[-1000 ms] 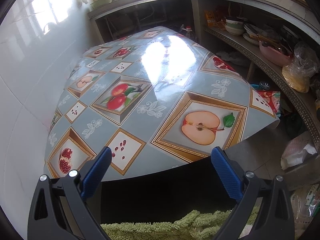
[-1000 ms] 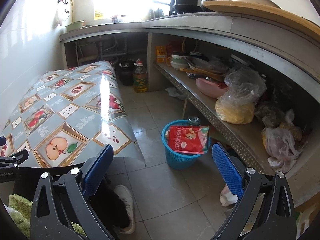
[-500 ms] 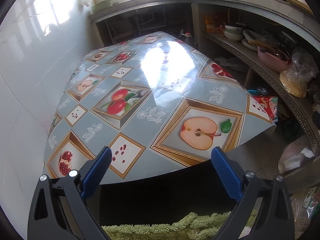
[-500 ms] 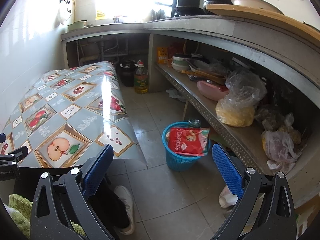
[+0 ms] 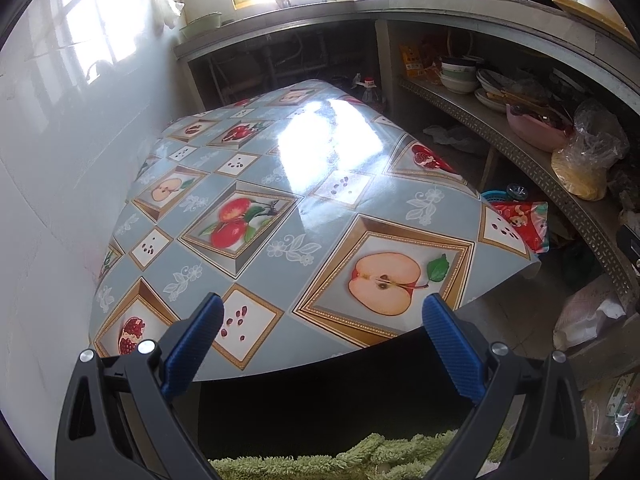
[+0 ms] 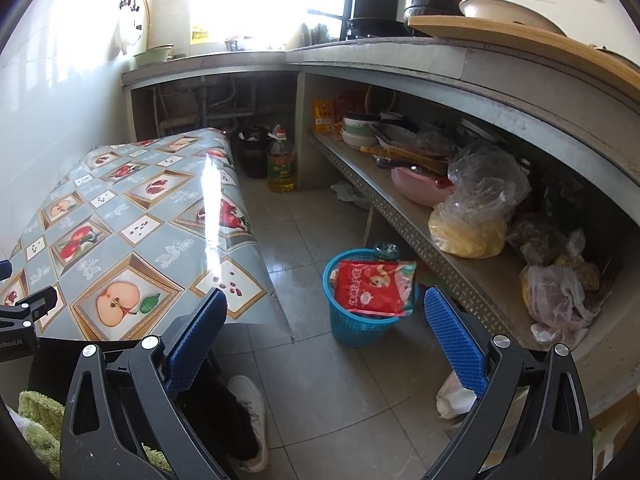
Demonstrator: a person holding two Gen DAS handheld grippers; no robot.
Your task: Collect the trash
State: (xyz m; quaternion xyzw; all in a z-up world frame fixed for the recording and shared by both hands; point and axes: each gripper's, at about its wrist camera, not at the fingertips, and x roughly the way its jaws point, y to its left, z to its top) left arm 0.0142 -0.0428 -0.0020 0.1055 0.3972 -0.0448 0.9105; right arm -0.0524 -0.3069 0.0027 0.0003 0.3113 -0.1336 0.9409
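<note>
A blue trash basket (image 6: 356, 326) stands on the tiled floor beside the table, with a red snack bag (image 6: 374, 286) lying across its top and a bottle cap showing behind it. The basket and the red bag (image 5: 524, 222) also peek past the table's right edge in the left wrist view. My left gripper (image 5: 320, 312) is open and empty above the near edge of the fruit-patterned table (image 5: 280, 208). My right gripper (image 6: 326, 306) is open and empty, above the floor in front of the basket. The left gripper's tip (image 6: 36, 304) shows at the far left of the right wrist view.
A low shelf (image 6: 400, 216) under the counter holds bowls, a pink basin (image 6: 420, 188) and plastic bags (image 6: 476, 216). An oil bottle (image 6: 282, 164) and a dark pot stand on the floor at the back. Crumpled white paper (image 6: 454, 398) lies on the floor near the shelf. My shoe (image 6: 252, 416) is below.
Both grippers have risen slightly, so the counter top shows more. Both stay open and empty.
</note>
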